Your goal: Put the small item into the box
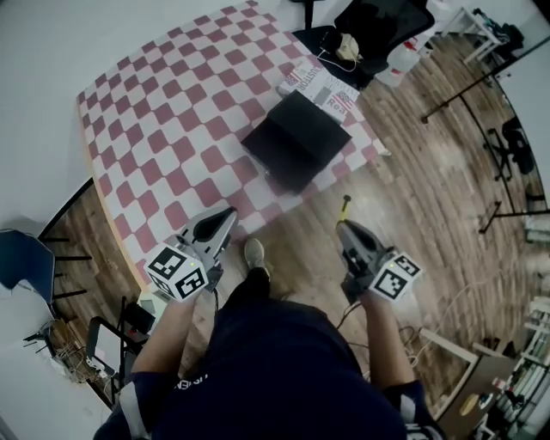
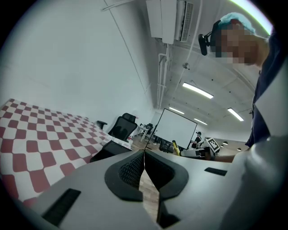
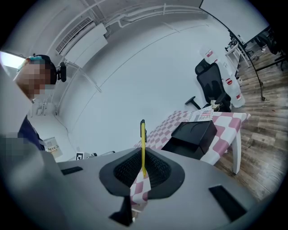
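A black box [image 1: 294, 140] with its lid down sits on the red-and-white checked table [image 1: 163, 129], near the right front corner. My right gripper [image 1: 343, 226] hangs over the wooden floor in front of the table, shut on a thin yellow pen-like item [image 1: 345, 206] with a black tip, which stands up from the jaws [image 3: 142, 143]. In the right gripper view the box [image 3: 194, 133] lies ahead to the right of my right gripper [image 3: 143, 168]. My left gripper [image 1: 229, 213] is at the table's front edge, shut and empty [image 2: 144, 157]; its view has the box [image 2: 104, 152] just ahead.
A white printed package [image 1: 320, 86] lies behind the box. A black office chair [image 1: 380, 24] and white bottles [image 1: 400, 57] stand past the table's far right corner. Tripod stands [image 1: 503, 185] are on the floor at right. The person's shoe [image 1: 253, 253] is between the grippers.
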`<state>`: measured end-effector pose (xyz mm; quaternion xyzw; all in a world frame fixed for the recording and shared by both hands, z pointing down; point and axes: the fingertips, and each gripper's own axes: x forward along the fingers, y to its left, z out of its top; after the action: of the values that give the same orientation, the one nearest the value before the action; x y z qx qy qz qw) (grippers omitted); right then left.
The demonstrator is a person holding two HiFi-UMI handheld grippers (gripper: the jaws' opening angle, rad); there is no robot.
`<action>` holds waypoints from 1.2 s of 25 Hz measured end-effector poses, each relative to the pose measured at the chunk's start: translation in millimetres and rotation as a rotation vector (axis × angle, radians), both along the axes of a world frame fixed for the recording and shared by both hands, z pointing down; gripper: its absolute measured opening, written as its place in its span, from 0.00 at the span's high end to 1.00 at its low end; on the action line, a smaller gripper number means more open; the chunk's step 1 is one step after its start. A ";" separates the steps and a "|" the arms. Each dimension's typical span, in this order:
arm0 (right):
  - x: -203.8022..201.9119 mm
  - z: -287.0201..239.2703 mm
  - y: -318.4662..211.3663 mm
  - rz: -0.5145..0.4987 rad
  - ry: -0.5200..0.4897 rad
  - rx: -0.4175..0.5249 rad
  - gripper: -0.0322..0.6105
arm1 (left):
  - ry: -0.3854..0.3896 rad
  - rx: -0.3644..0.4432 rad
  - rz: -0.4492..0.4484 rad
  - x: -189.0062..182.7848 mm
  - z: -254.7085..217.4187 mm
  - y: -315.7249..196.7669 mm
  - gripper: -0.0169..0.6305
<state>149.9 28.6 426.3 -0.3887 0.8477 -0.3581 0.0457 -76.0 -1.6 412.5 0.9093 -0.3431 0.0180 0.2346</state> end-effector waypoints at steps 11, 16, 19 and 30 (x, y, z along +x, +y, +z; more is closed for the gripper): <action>-44.5 -17.0 -68.4 0.003 0.067 -0.002 0.90 | 0.016 -0.006 0.022 -36.5 3.3 -58.8 0.92; -49.1 -12.8 -87.0 -0.015 0.076 -0.017 0.90 | 0.010 -0.017 0.015 -38.8 9.8 -68.5 0.92; -48.0 -9.2 -102.1 -0.022 0.079 -0.014 0.90 | 0.004 -0.026 0.004 -39.5 13.9 -77.8 0.92; -46.4 6.1 -173.2 -0.116 0.126 0.004 0.90 | -0.030 -0.083 -0.076 -27.9 29.2 -103.0 0.92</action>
<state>103.5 -144.5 432.5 -0.3605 0.8708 -0.3331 -0.0279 -103.8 -104.6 441.7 0.8848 -0.3796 0.0368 0.2676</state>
